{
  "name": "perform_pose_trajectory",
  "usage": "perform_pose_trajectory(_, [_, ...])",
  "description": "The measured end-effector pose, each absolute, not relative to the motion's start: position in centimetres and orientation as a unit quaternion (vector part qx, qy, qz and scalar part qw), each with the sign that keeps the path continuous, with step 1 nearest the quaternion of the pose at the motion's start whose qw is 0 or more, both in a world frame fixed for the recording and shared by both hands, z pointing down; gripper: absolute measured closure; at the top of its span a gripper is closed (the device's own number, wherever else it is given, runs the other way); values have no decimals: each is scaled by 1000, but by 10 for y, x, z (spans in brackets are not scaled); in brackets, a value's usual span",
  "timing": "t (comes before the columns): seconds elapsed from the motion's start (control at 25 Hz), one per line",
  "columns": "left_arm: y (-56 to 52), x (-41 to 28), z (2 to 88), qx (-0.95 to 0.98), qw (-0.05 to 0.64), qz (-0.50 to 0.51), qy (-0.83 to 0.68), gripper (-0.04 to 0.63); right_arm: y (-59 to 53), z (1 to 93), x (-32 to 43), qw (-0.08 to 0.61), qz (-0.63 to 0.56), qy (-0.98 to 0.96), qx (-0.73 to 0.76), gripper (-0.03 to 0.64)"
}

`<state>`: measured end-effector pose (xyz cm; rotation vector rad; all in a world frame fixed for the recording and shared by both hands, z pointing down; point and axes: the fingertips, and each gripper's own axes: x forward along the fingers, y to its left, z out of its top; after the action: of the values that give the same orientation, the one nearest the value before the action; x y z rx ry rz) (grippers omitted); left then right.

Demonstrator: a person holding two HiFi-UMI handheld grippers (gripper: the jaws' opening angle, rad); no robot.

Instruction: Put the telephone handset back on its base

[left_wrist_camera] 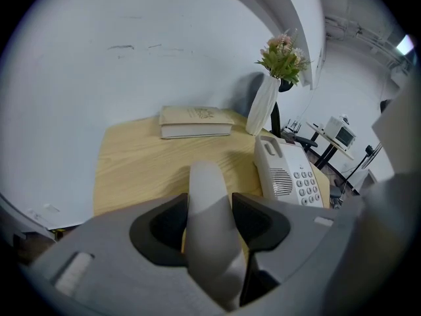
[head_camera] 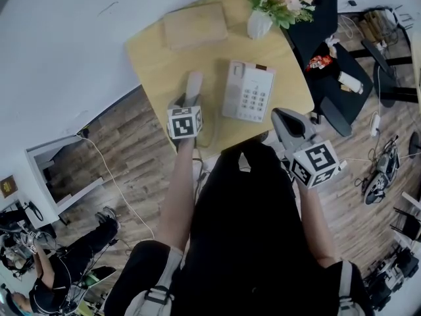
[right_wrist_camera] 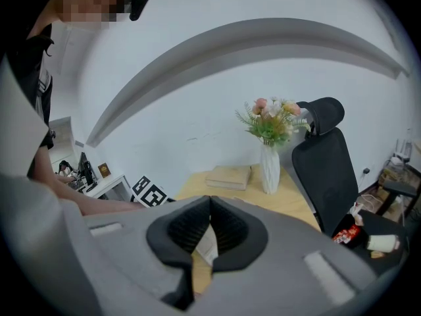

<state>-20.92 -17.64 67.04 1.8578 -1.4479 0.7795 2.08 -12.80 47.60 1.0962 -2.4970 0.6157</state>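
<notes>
White wall (head_camera: 66,31); wood-plank floor (head_camera: 125,147); pale wood table (head_camera: 158,64); 1 black office chair (right_wrist_camera: 322,170); possibly white cabinet (head_camera: 56,143) at left.

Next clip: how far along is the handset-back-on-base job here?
Done: the handset sits clamped in the left gripper. In hand: it is held left of the base, whose cradle lies empty. Left: carry it over, seat it in the cradle, release. The right gripper is shut and empty.
</notes>
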Motion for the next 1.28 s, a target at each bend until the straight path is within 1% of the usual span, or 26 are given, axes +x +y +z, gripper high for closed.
perform_pose_trajectory(0.64, [-183, -185, 625, 727, 289, 273, -560, 376, -124, 463, 43, 155, 206, -882, 395, 614])
perform_pose_trajectory(1.28, [-178, -112, 584, 738, 283, 241, -563, 377, -138, 434, 94, 135, 183, -897, 378, 614])
